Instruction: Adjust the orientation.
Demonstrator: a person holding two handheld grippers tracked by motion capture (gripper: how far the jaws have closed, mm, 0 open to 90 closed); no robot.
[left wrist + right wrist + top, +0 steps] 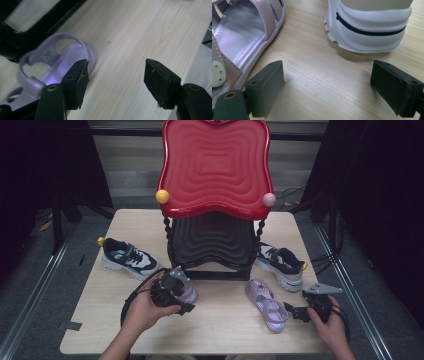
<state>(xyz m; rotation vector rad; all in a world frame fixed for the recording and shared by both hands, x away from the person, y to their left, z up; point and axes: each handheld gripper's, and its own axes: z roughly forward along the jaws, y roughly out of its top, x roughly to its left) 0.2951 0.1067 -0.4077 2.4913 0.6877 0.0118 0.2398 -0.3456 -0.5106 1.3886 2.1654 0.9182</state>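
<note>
In the high view the left claw (186,292) sits low and left of the middle of the frame, held in the person's left hand (145,310), right over a lilac sandal (189,294) that lies on the desk (220,330) just in front of the black lower shelf of the shoe rack (214,240). In the left gripper view that sandal (53,67) is at the left of the frame, blurred, with its strap arched upward. One jaw stands against its side and the other stands well off over bare wood, so the jaws are about half apart with only desk between them. Nothing is gripped.

The right claw (295,311) lies low at the right of the high view in the right hand (327,320), pointing left toward the second lilac sandal (267,305), which lies flat on the desk at lower right of centre. In the right gripper view the jaws stand wide apart over bare wood. The sandal (244,42) is at the upper left, beside the left jaw, and the white heel of a sneaker (367,27) is at the top right, apart from both jaws.

That dark blue and white sneaker (281,265) rests by the rack's right leg. Its mate (127,257) lies at the left of the desk. The red wavy top tray (215,165) of the rack fills the upper middle of the frame.
</note>
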